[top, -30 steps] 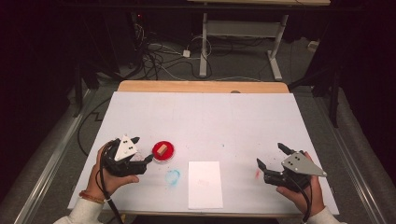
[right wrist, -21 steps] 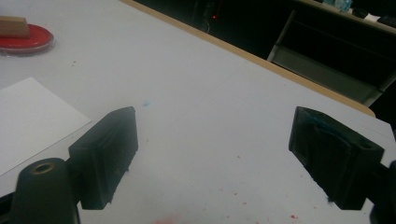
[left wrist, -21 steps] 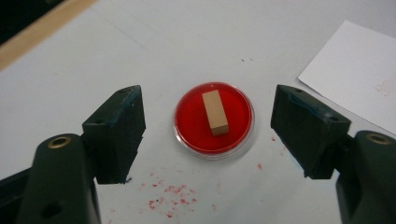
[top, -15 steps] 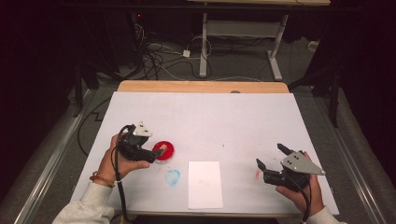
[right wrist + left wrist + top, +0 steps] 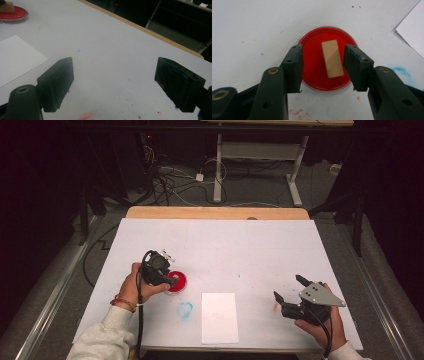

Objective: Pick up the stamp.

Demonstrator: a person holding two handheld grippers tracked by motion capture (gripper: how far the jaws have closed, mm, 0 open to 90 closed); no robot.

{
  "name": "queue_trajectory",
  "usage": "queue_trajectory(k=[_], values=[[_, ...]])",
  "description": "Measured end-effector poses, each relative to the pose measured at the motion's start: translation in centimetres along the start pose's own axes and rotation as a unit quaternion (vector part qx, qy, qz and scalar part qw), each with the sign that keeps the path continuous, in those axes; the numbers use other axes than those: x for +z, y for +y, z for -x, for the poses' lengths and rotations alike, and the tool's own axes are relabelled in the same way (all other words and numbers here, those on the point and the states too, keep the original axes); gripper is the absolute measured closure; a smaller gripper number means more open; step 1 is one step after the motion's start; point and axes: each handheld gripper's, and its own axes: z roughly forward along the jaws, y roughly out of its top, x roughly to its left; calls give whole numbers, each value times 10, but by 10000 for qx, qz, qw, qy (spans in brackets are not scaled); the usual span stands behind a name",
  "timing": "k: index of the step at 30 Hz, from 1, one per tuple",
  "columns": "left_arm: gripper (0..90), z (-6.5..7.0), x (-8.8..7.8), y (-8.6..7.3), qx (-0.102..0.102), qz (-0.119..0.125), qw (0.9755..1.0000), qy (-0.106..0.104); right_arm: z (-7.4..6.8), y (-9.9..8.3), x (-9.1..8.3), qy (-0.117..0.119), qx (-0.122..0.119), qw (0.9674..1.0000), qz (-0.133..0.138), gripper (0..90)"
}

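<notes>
A shallow red dish holds a tan wooden block lying flat. My left gripper points down over the dish with the block between its jaws. The jaws have just been closing. A gap still shows on the left side of the block, and the right pad is close beside it. In the high view the left gripper sits at the left edge of the dish. My right gripper is held open near the table's front right, with nothing between its fingers.
A white sheet of paper lies at the front middle of the white table. A blue smear marks the surface left of the sheet. A red smear lies by the right gripper. The table's wooden far edge borders a dark floor with cables.
The left hand moved forward and right from beside the dish to over it, and its jaws narrowed around the block. The right hand kept still.
</notes>
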Motion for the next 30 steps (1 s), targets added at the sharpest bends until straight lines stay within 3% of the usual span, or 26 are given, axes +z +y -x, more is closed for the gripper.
queue_trajectory(k=[4,14,25,30], values=[[531,1,3,2,24,-76,10000,-25,0,0,0,-1,-8,10000,-13,161],[729,2,10,4,86,-244,9996,-127,0,0,-1,2,-26,10000,1,162],[737,6,11,5,274,-302,9992,10,1,0,-1,-1,-41,10000,18,162],[737,5,5,5,278,-198,9994,-19,0,1,-2,-5,-13,10000,37,161]])
